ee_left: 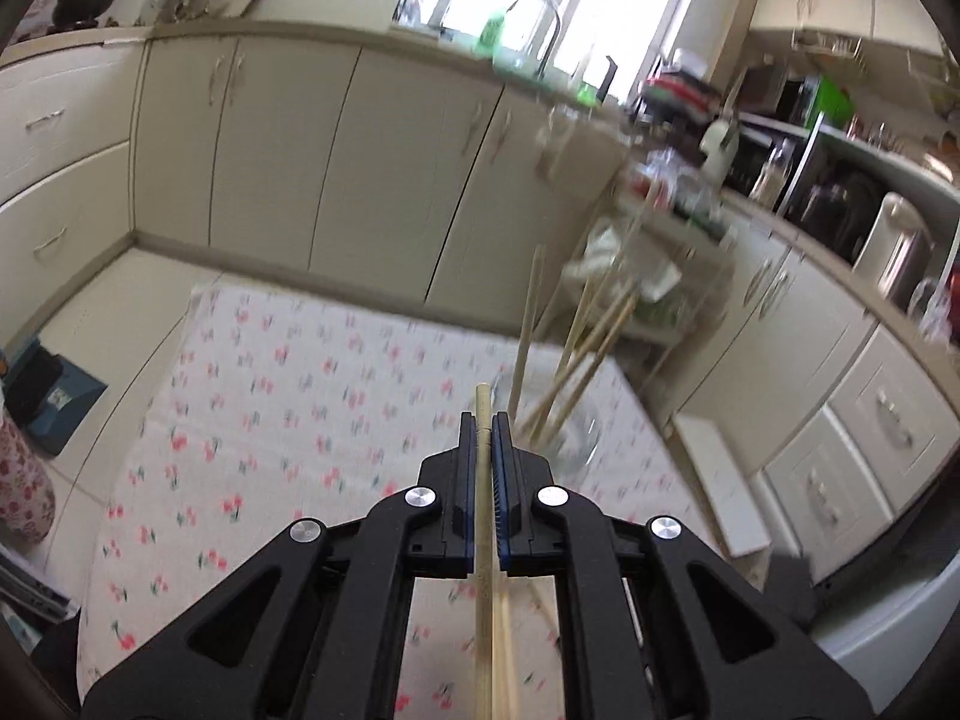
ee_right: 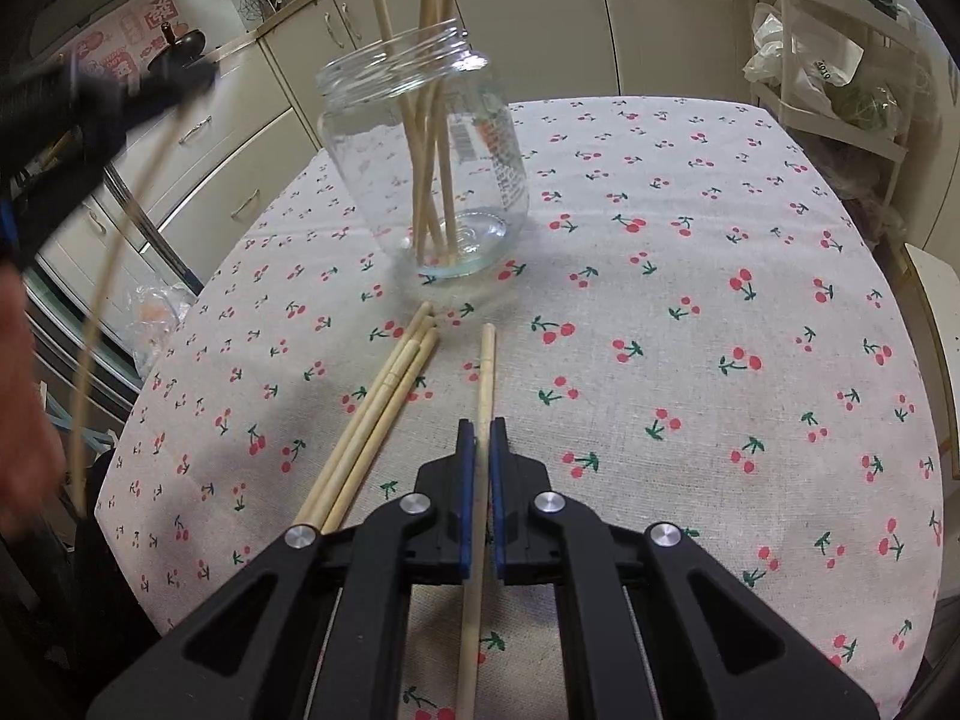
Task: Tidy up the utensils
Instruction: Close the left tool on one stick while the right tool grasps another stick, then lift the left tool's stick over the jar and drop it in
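Two grippers each pinch one chopstick: left gripper [ee_left: 483,420] clamps its chopstick [ee_left: 482,402]; right gripper [ee_right: 482,426] grasps another chopstick [ee_right: 485,372] near the jar [ee_right: 420,138].

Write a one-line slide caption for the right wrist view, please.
Right gripper shut on one chopstick, beside three loose chopsticks, before a glass jar.

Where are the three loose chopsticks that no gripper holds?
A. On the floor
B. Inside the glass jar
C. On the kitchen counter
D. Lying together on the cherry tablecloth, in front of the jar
D: the three loose chopsticks lie side by side on the cherry tablecloth, apart from the glass jar.
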`<move>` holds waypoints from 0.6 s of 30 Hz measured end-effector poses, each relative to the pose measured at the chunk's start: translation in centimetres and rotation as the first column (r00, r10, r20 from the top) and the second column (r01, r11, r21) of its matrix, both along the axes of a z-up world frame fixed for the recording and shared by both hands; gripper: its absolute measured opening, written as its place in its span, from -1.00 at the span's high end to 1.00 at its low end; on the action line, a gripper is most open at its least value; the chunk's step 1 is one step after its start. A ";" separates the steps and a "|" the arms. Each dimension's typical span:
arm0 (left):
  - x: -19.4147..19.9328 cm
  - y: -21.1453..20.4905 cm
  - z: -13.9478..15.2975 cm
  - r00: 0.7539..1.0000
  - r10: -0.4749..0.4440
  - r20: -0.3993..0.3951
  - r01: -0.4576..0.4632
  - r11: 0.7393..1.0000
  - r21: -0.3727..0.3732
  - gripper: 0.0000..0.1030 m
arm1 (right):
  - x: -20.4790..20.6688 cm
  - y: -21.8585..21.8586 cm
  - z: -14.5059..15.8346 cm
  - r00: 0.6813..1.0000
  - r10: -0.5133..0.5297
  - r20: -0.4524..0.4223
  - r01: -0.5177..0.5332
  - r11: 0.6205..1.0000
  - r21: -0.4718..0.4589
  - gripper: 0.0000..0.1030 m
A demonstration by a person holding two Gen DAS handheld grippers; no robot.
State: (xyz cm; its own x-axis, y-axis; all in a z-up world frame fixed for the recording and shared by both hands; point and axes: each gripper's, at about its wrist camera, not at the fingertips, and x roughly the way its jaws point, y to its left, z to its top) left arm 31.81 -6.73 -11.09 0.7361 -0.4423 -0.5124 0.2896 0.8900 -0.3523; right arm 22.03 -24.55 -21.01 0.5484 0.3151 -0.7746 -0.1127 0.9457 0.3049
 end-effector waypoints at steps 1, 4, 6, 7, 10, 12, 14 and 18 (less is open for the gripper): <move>0.2 -0.1 0.7 1.000 0.002 0.019 -0.002 1.000 -0.011 0.91 | 0.0 0.0 0.0 1.000 0.000 -0.001 0.000 1.000 0.001 0.89; 1.2 -0.3 2.5 0.997 0.003 0.072 0.001 0.998 -0.055 0.91 | 0.1 0.0 0.0 1.000 0.007 -0.008 -0.007 1.000 -0.007 0.88; 1.7 -0.6 3.7 0.994 0.012 0.109 -0.002 0.996 -0.088 0.91 | 0.2 0.0 0.0 1.000 0.010 -0.008 -0.010 1.000 -0.006 0.88; 2.0 -0.8 4.3 0.992 0.020 0.127 -0.006 0.994 -0.105 0.91 | 0.2 -0.1 0.0 1.000 0.011 -0.006 -0.011 1.000 -0.001 0.88; 3.0 -1.2 5.7 0.984 0.050 0.173 -0.024 0.989 -0.146 0.91 | 0.2 -0.2 -0.1 1.000 0.008 -0.005 -0.008 1.000 0.012 0.88; 3.6 -1.5 6.5 0.977 0.075 0.200 -0.042 0.986 -0.161 0.91 | 0.1 -0.3 -0.1 1.000 0.007 -0.003 -0.007 1.000 0.022 0.88; 4.5 -2.0 6.8 0.970 0.099 0.222 -0.061 0.983 -0.172 0.91 | 0.1 -0.4 -0.2 1.000 0.006 -0.004 -0.006 0.999 0.031 0.88; 6.0 -2.6 6.7 0.961 0.133 0.242 -0.091 0.980 -0.175 0.91 | 0.1 -0.7 -0.3 1.000 0.005 -0.004 -0.004 0.999 0.053 0.88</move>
